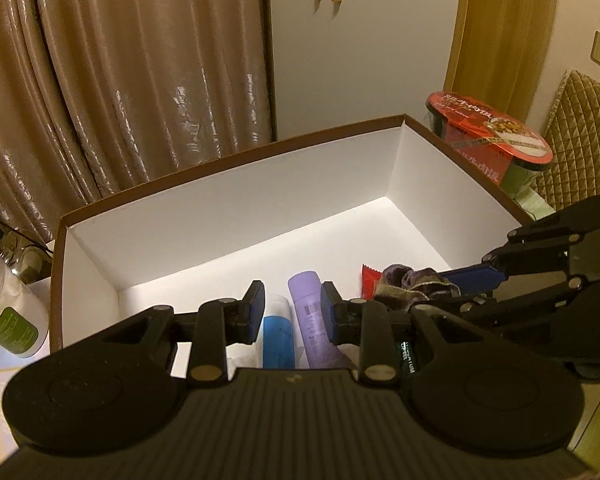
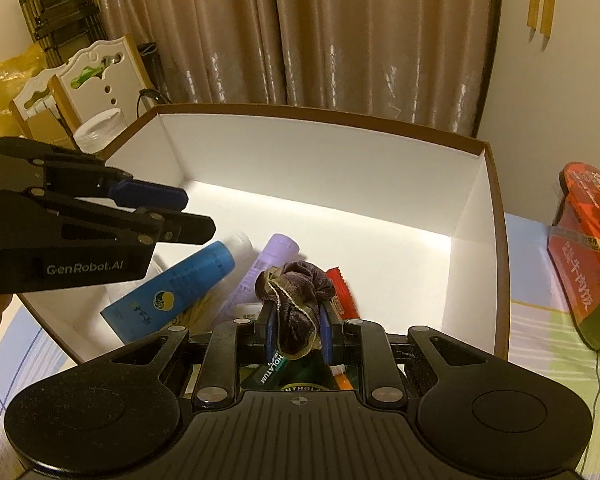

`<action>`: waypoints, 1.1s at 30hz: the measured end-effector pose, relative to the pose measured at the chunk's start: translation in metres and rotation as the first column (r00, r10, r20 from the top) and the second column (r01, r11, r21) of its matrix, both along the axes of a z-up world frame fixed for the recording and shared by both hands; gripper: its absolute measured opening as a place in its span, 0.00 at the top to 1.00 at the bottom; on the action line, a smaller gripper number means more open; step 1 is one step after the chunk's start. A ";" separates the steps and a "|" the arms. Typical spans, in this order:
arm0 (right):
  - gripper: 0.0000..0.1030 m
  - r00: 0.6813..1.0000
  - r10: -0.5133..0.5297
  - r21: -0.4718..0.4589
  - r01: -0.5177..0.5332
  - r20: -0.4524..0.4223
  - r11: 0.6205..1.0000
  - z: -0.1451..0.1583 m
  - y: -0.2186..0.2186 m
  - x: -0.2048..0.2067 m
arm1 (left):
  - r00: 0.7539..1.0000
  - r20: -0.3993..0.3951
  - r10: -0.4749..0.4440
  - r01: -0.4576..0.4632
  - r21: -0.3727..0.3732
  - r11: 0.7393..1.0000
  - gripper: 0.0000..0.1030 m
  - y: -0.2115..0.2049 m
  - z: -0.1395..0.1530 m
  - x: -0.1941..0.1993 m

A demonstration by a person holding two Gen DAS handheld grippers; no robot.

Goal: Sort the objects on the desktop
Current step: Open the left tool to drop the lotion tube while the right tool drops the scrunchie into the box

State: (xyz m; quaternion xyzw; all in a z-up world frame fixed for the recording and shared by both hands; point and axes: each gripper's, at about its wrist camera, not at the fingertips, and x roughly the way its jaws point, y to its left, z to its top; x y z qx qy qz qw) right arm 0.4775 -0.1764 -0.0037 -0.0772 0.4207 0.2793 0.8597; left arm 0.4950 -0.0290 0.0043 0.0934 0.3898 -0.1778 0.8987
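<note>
Jaws of right gripper [image 2: 296, 330] pinching scrunchie [image 2: 296, 300], green tube [image 2: 274, 372] half hidden beneath.

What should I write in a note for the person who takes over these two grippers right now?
Left gripper: shut, empty, over the box.
Right gripper: shut on the hair tie, over the box.
Done: blue tube, purple bottle, red packet lie in the box.
To do: release the hair tie; noodle bowl and white jar stand outside the box.
</note>
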 end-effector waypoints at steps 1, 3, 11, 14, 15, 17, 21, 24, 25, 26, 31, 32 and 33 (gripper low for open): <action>0.81 1.000 0.000 0.000 0.000 0.001 1.000 0.000 0.000 0.000 | 1.000 0.001 0.003 -0.003 0.000 1.000 0.75 0.001 0.000 -0.001; 0.81 1.000 0.001 -0.001 -0.001 0.004 1.000 0.001 0.001 0.000 | 1.000 0.003 0.009 -0.009 -0.003 1.000 0.75 0.003 0.001 -0.002; 0.06 0.999 -0.029 0.043 0.027 0.036 0.999 0.006 -0.004 -0.001 | 1.000 0.022 0.021 -0.021 -0.007 1.000 0.62 0.006 0.006 -0.005; 0.06 0.998 -0.019 0.043 0.016 0.055 0.999 0.010 -0.004 -0.004 | 0.999 0.031 0.025 -0.025 -0.002 1.000 0.57 0.006 0.008 -0.007; 0.06 0.998 -0.014 0.038 0.012 0.056 0.999 0.010 -0.004 -0.004 | 0.999 0.031 0.027 -0.026 -0.002 1.000 0.57 0.007 0.009 -0.008; 0.06 0.998 -0.008 0.031 0.006 0.059 0.999 0.011 -0.003 -0.006 | 0.999 0.034 0.031 -0.031 -0.002 1.000 0.57 0.008 0.010 -0.009; 0.06 0.998 0.002 0.019 -0.004 0.066 1.000 0.011 -0.003 -0.010 | 0.999 0.039 0.038 -0.038 0.000 0.999 0.57 0.009 0.012 -0.012; 0.06 0.997 0.004 0.018 -0.005 0.072 1.000 0.014 -0.005 -0.013 | 0.998 0.046 0.041 -0.041 0.000 0.999 0.54 0.010 0.016 -0.015; 0.06 0.997 0.004 0.017 -0.006 0.075 1.000 0.015 -0.005 -0.014 | 0.998 0.049 0.042 -0.042 0.000 0.999 0.53 0.011 0.017 -0.016; 0.06 0.997 0.005 0.018 -0.006 0.078 1.000 0.017 -0.006 -0.016 | 0.998 0.050 0.043 -0.043 -0.001 0.999 0.52 0.011 0.019 -0.017; 0.06 0.996 0.004 0.020 -0.006 0.094 1.000 0.027 -0.008 -0.025 | 0.997 0.061 0.051 -0.051 -0.003 0.999 0.48 0.013 0.027 -0.027; 0.06 0.995 0.004 0.021 -0.006 0.097 1.000 0.029 -0.009 -0.027 | 0.997 0.064 0.054 -0.053 -0.003 0.999 0.45 0.014 0.029 -0.029; 0.06 0.995 0.004 0.022 -0.007 0.100 1.000 0.031 -0.010 -0.030 | 0.996 0.067 0.056 -0.056 -0.005 0.998 0.43 0.015 0.031 -0.032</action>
